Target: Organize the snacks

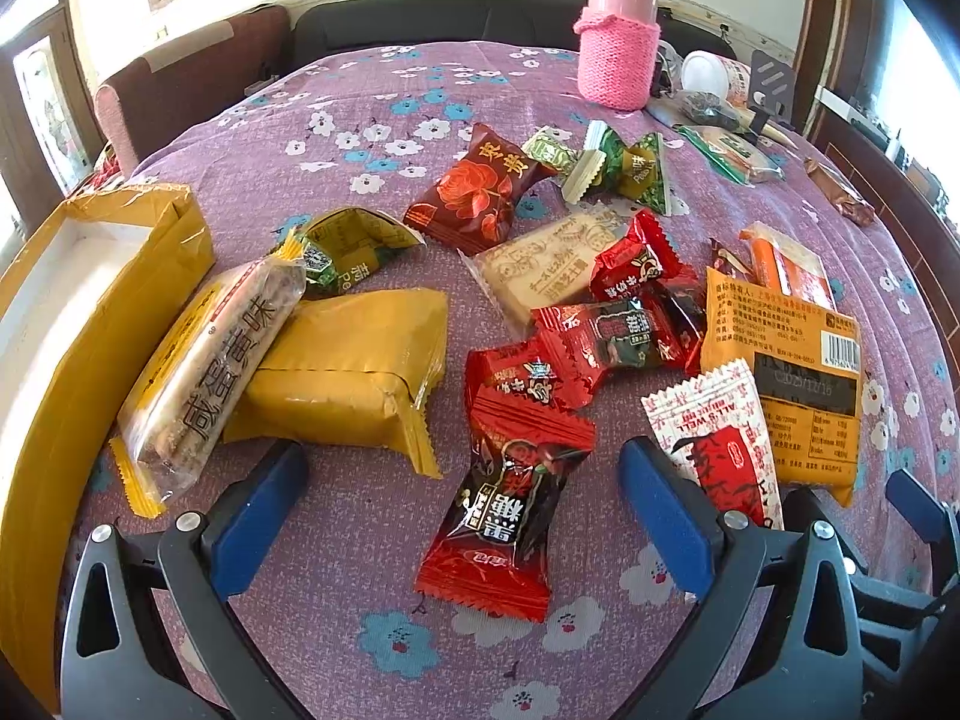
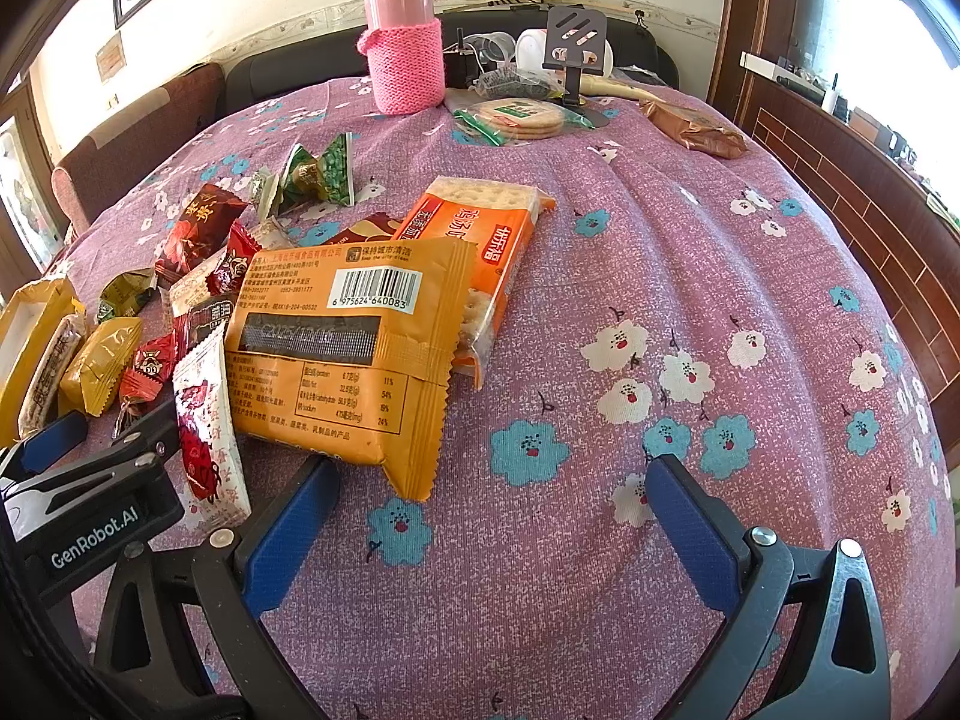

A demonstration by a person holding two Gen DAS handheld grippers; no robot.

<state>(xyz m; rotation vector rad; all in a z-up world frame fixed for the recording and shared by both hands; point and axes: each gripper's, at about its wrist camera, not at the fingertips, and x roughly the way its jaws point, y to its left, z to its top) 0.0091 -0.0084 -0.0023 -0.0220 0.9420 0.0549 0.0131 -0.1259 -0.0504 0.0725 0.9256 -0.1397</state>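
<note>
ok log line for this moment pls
phase: start | left gripper: open, red candy packet between fingers | right gripper: open, empty, by orange packet | yellow box: no snacks seen inside

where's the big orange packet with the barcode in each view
Left wrist: the orange packet lies at right, beyond the right tongs' fingers, barcode at its far right corner.
Right wrist: centre-left, barcode on top, overlapping a cracker pack.
Shared landmark: the pink flask at the table's far side.
</note>
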